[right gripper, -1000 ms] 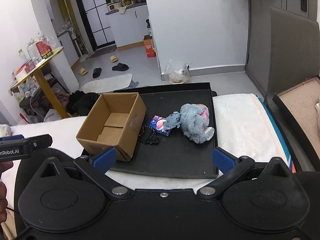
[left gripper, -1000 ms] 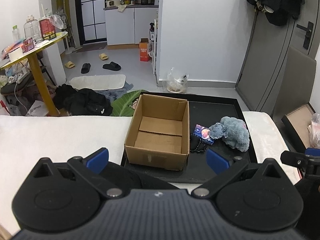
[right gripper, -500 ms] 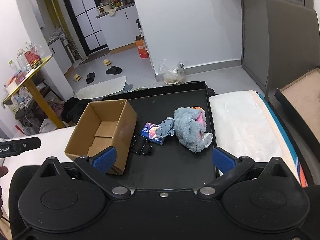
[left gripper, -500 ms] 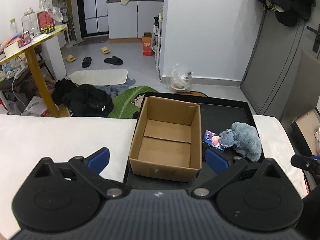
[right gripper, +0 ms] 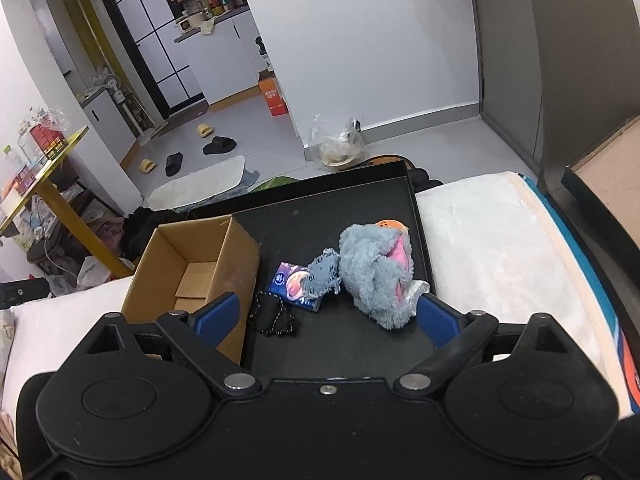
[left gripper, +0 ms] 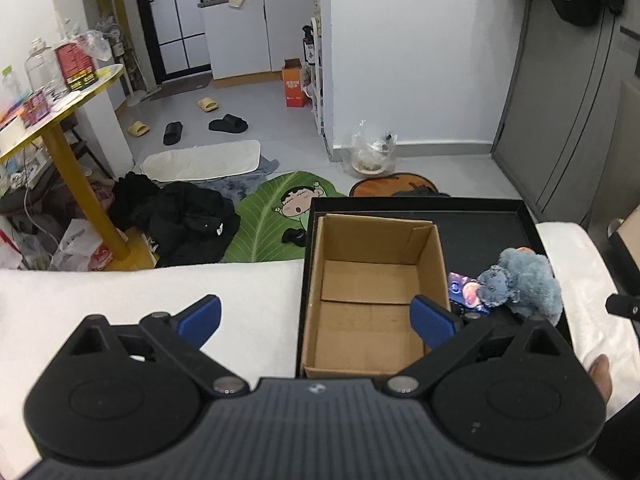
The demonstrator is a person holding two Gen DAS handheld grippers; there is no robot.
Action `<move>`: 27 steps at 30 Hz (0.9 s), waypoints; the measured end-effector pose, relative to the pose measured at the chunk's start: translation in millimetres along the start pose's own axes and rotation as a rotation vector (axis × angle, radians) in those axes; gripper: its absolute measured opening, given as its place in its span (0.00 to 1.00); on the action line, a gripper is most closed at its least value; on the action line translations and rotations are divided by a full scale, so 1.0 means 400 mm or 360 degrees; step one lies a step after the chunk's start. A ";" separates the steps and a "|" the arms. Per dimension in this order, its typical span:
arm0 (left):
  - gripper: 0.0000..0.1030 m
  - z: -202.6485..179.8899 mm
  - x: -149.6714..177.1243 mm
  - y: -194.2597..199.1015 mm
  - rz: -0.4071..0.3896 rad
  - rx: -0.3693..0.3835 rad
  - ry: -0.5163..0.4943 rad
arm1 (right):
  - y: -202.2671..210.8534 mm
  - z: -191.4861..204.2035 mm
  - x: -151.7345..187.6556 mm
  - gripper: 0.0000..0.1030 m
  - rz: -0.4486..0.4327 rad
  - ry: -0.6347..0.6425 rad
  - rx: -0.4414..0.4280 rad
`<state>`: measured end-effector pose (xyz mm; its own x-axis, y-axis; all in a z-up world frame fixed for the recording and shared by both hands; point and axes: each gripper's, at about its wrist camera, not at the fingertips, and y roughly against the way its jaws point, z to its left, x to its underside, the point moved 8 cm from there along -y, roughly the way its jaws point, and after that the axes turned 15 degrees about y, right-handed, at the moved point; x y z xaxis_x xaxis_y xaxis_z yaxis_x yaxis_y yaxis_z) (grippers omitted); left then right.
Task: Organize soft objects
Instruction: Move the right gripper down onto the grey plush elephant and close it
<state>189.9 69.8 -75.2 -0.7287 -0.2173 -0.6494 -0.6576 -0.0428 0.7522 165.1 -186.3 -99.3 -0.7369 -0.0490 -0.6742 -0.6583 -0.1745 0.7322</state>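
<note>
- The grey plush toy [right gripper: 374, 274] lies on its side on the black tray [right gripper: 400, 184], to the right of the open cardboard box [right gripper: 192, 264]. Its small head rests on a blue packet [right gripper: 294, 286], and a black beaded string [right gripper: 274, 316] lies just in front of that.
- The box holds nothing that you can see, so judged from how things lie, no soft thing has been put away yet.
- Your right hand-held gripper [right gripper: 326, 316] is released: nothing sits between its blue pads. Its jaws have just been closing a little from their widest. Against a second ago the plush looks larger and lower in this view, near the right pad, so you have come in over the tray.
- That small narrowing reads as a first fitting to the toy, which is likely your next pick.
- Your left hand-held gripper [left gripper: 316, 316] is also released and empty. Its view has shifted from a second ago, so the box now fills the space past its right pad [left gripper: 432, 318].
- The tray rests on a bed with a white cover [left gripper: 140, 292], with clothes and slippers on the floor beyond.
</note>
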 end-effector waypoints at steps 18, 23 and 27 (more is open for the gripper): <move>0.70 0.064 0.034 -0.243 0.0262 -0.0034 0.0187 | -0.192 -0.078 -0.047 0.74 0.0190 -0.0019 -0.0045; 0.62 0.083 0.062 -0.302 0.0359 -0.0041 0.0283 | -0.245 -0.114 -0.051 0.70 0.0259 -0.0064 -0.0060; 0.57 0.092 0.080 -0.337 0.0400 -0.0056 0.0325 | -0.284 -0.139 -0.048 0.68 0.0299 -0.0115 -0.0077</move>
<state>248.1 104.5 -201.3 -0.8116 -0.4166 -0.4095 -0.4521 0.0040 0.8920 262.7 -220.4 -174.8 -0.8563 -0.0148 -0.5162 -0.5013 -0.2162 0.8378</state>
